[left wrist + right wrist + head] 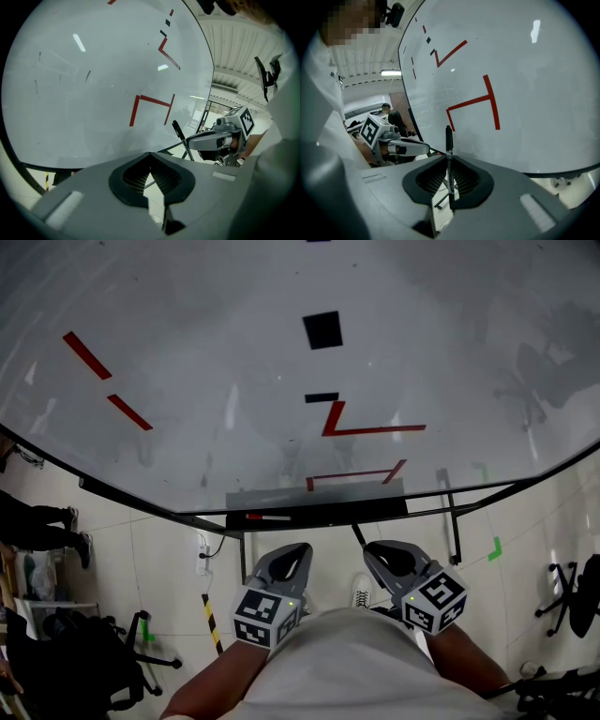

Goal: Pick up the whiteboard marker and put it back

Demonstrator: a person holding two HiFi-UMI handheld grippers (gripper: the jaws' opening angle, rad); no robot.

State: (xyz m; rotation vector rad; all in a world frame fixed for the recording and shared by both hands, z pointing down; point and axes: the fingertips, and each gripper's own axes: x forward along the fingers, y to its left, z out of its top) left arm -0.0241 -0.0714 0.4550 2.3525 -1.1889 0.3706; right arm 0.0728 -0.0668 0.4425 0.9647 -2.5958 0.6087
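A black whiteboard marker [448,140] stands up between the jaws of my right gripper [449,158], which is shut on its lower part; the capped end points at the whiteboard [525,70]. In the head view the marker [358,535] sticks out of the right gripper [373,549] toward the board's tray [319,494], just short of it. My left gripper [298,550] hangs beside it at the same height. Its jaws meet at the tips with nothing between them [150,155]. The left gripper view shows the right gripper [206,140] and the marker [179,134] off to the right.
A red marker [267,517] lies on the ledge under the tray. The whiteboard [234,352] carries red lines and black squares [322,329]. Its stand leg [453,526] runs down at the right. A person's legs [42,524] are at the left; office chairs [574,601] at the right.
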